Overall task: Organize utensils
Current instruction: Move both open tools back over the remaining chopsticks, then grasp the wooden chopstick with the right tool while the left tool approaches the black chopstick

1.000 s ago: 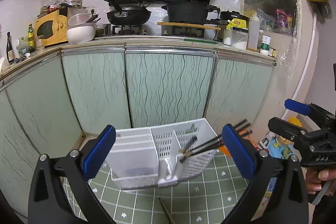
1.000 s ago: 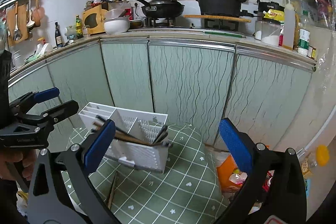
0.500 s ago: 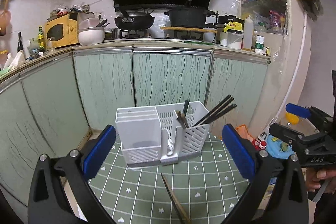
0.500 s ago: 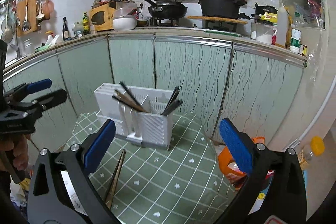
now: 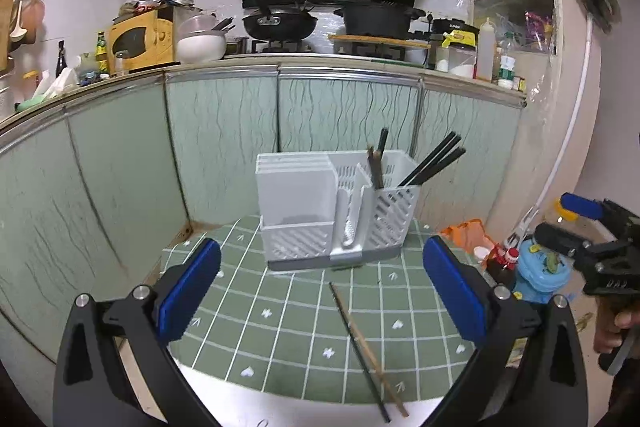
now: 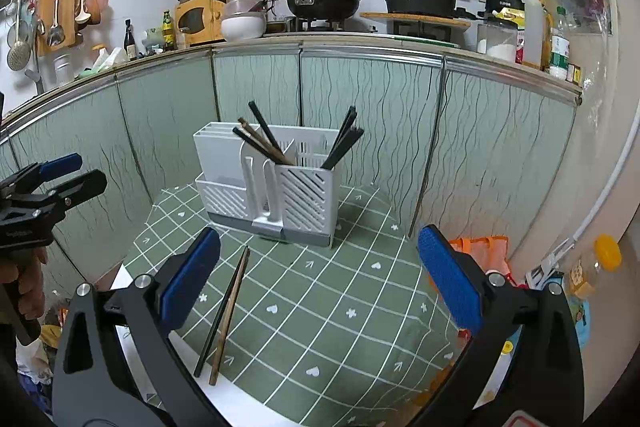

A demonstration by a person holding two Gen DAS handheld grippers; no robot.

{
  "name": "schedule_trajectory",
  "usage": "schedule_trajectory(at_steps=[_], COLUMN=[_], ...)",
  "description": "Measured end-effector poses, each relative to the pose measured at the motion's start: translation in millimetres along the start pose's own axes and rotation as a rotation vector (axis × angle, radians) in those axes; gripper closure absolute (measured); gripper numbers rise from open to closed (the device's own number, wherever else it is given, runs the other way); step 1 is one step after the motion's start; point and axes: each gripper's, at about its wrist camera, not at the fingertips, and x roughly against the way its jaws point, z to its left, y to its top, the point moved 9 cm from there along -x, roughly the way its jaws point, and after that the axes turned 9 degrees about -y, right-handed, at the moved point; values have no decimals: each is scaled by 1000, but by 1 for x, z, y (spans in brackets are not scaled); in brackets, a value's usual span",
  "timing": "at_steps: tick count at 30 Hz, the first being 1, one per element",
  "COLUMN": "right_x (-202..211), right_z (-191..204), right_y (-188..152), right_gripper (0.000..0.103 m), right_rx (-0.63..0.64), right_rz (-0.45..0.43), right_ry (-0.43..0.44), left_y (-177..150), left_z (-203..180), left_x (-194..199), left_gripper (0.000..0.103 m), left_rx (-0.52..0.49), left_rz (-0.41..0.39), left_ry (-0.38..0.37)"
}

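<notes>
Green-fronted cabinets (image 5: 224,151) curve behind everything, ahead of both claws. A green checked mat (image 5: 288,307) covers the table under and in front of the claws.

The white rack (image 5: 332,211) stands upright on the mat's far part, straight ahead of the left claw (image 5: 320,291) and well beyond its tips; from the right claw (image 6: 318,281) it sits ahead and a little left. Dark chopsticks (image 5: 434,163) lean out of the rack's right compartment, and a brown and black bunch (image 6: 262,143) leans out of the one beside it.

The left claw is spread wide, its blue pads (image 5: 188,291) apart with nothing between them. The right claw is also spread wide and empty; in the left view it shows far to the right, off the mat, with a hand (image 5: 612,331) on its grip.

A loose pair (image 5: 366,347), one black stick and one brown, lies flat on the near mat. It rests between the left claw's pads, nearer the right one, pointing toward the rack. For the right claw the pair lies just beside its left pad, touching neither.
</notes>
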Motion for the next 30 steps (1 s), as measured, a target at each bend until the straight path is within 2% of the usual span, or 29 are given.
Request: schedule_trajectory(at_steps=[11,17,30], right_x=[-1,-23,-58], right_z=[4,13,57], right_y=[-38,-70,-149], right_gripper=[8,8,8], right_rx=[6,-1,30], right_rz=[35,87,152], right_ry=[6,25,108], left_y=[-31,-54,-135], left_z=[10,14,14], left_x=[15,4,-22], left_gripper=[4,4,4], left_rx=[-6,10,16], left_rz=[11,25,97], left_ry=[28,12,-13])
